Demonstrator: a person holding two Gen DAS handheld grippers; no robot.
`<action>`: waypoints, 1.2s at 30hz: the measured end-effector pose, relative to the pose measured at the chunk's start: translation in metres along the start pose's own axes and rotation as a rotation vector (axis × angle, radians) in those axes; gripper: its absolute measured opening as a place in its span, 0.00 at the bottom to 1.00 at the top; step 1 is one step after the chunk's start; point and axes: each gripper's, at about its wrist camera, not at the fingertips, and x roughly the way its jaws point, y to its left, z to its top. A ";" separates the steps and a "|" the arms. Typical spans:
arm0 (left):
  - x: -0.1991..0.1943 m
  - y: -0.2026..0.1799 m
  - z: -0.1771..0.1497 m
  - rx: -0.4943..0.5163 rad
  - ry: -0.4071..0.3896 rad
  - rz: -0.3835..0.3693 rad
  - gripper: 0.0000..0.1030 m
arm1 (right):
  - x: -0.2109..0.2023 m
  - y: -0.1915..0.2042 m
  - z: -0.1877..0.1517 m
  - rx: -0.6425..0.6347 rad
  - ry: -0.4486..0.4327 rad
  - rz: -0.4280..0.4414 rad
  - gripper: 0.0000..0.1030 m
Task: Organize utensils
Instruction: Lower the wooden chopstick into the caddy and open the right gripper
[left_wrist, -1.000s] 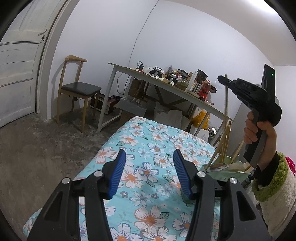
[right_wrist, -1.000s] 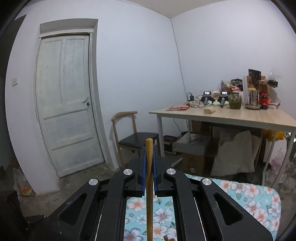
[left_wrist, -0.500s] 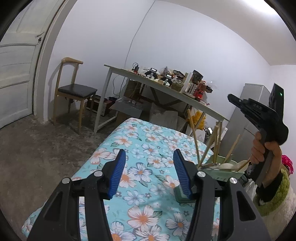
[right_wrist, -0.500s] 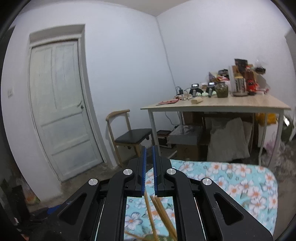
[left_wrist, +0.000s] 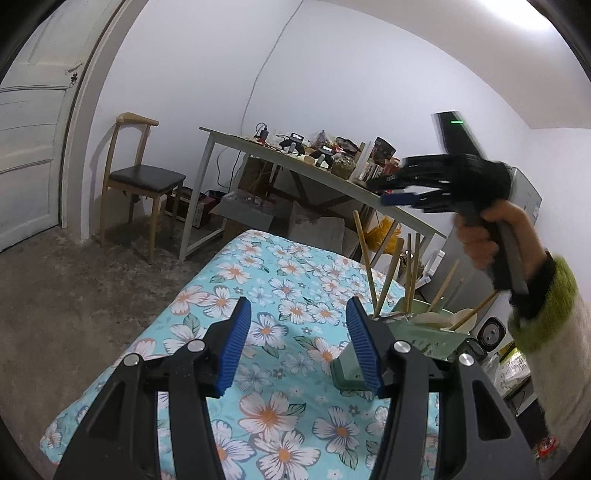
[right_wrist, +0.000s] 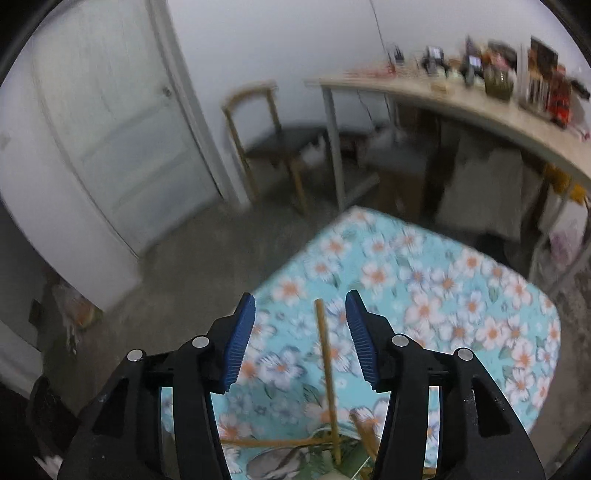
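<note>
In the left wrist view the left gripper fills the bottom of the frame, blue pads half apart with nothing between them, above the floral cloth; the green utensil holder stands at lower right, wooden sticks and spoons leaning in it, and the right gripper blurs above it. A chair, cluttered desk and white door line the back. In the right wrist view the right gripper has just been opening; a wooden chopstick stands free between its pads, foot in the holder at the bottom edge. Best lift straight up, clear of the stick, so nothing tips
</note>
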 end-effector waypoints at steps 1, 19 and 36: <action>-0.003 0.001 -0.001 0.000 -0.004 0.002 0.51 | 0.012 0.000 0.006 0.005 0.051 0.003 0.48; -0.027 0.043 -0.002 -0.076 -0.021 0.036 0.52 | 0.051 -0.003 0.007 -0.006 0.172 -0.094 0.05; -0.045 0.013 -0.003 -0.039 -0.020 -0.013 0.55 | -0.070 -0.008 -0.067 -0.021 -0.229 -0.120 0.47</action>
